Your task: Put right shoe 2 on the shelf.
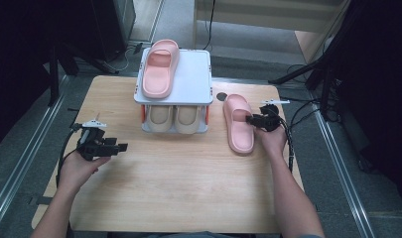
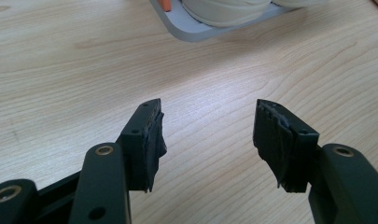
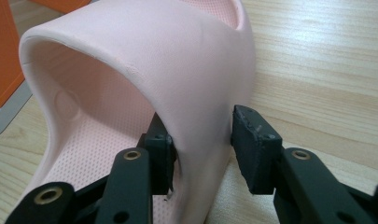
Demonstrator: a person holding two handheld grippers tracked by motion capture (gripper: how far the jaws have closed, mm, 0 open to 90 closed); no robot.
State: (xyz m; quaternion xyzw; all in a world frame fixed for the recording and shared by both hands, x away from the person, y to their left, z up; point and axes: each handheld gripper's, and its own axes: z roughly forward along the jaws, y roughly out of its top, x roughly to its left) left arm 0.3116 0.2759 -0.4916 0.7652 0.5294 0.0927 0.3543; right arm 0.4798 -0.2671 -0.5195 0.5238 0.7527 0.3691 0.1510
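Observation:
A pink slipper lies on the wooden table to the right of a grey two-level rack. My right gripper straddles the right side of its strap. In the right gripper view one jaw is under the strap and the other outside it, with both pads against the slipper's wall; the gripper is shut on it. A second pink slipper rests on the rack's top shelf. My left gripper hovers over the table at the left, open with nothing between its jaws.
A beige pair of slippers fills the rack's lower shelf, its toes and the rack's edge showing ahead of the left gripper. An orange rack post stands beside the held slipper. Bare wood lies in front of the rack.

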